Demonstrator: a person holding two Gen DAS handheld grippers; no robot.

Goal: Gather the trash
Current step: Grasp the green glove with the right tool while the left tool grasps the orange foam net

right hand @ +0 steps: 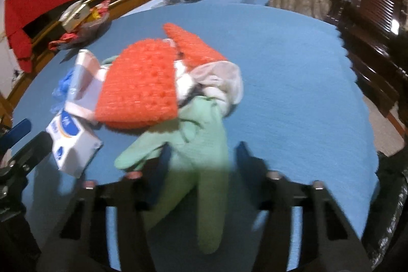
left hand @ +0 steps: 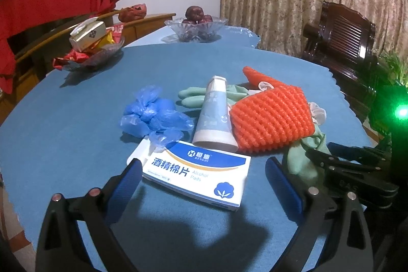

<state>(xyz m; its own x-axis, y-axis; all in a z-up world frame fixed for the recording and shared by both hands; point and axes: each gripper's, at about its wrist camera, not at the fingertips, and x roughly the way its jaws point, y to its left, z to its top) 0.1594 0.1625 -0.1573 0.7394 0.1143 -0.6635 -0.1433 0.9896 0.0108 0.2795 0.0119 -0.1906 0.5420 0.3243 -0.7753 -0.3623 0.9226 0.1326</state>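
Lying between right gripper (right hand: 201,159) fingers: green glove (right hand: 201,134).

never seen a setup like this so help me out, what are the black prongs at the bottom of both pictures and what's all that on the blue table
There is no robot here. A person holds a two-fingered grabbing tool in each hand, and each has a wide-angle camera looking along its fingers; the prongs are those fingers. One picture comes from the left tool, the other from the right tool. On the blue table lies a box of alcohol pads, a tube, crumpled blue plastic, orange foam netting and a green glove. The left tool is open around the box and holds nothing. The glove lies between the right tool's fingers, but blur hides whether it is pinched.
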